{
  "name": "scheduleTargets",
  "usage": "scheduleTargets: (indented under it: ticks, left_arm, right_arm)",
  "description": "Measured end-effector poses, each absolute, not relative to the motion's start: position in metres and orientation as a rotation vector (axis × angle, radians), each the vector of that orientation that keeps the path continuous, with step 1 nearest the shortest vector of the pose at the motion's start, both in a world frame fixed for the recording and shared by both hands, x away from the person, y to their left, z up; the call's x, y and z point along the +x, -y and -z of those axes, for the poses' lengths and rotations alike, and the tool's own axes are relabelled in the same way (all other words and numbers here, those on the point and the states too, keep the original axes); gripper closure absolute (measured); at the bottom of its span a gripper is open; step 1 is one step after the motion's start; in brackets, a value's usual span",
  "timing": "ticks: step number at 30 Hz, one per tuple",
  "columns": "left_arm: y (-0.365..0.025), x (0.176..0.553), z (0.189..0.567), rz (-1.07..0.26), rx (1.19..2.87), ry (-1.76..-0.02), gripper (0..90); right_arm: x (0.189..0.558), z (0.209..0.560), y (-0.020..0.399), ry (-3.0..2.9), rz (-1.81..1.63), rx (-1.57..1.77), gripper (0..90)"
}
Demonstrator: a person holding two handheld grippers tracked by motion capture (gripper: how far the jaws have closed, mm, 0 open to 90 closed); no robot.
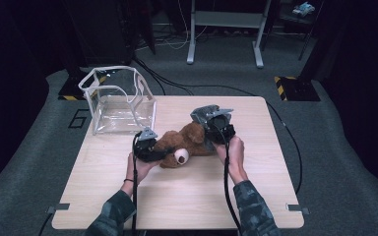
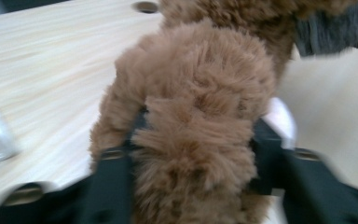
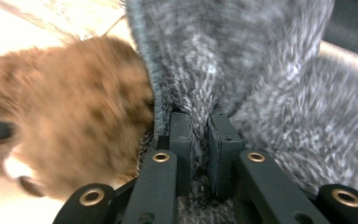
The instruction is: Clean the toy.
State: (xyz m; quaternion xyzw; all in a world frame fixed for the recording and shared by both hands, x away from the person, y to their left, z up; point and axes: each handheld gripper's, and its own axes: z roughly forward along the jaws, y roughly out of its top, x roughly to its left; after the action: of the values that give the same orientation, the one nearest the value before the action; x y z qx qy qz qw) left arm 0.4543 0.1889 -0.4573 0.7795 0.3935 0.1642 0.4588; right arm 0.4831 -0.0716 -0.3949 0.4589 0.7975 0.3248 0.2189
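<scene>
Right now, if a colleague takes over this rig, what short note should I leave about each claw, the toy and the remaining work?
Left claw: around a furry limb of the brown teddy bear, which lies on the table; firm grip not certain.
Right claw: shut on the grey knitted garment at the bear.
Clear box: stands apart at the table's far left corner.
Done: both claws at the bear.
Left, probably: finish working the garment on or off; which one cannot be told.

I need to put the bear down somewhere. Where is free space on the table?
Bare wood lies along the table near edge, below both hands, and on its right side beyond the right gripper. The far left corner is taken by the clear box; the middle is crowded by the teddy bear and left gripper.
</scene>
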Motion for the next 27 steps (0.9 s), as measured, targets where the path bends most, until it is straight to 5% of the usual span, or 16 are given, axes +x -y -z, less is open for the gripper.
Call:
scheduleTargets:
  ticks: [11, 19, 27]
  left_arm:
    - [-0.165, 0.405, 0.416, -0.664, 1.792, -1.025, 23.3]
    - [-0.115, 0.398, 0.449, -0.709, 1.873, -1.114, 20.6]
    - [-0.101, 0.412, 0.470, -0.897, 1.912, -1.158, 16.0]
  right_arm:
    - [0.492, 0.404, 0.071, -2.191, -0.895, 1.325, 82.4]
    - [0.488, 0.403, 0.068, -2.189, -0.887, 1.343, 82.4]
    - [0.487, 0.408, 0.072, -2.206, -0.928, 1.322, 82.6]
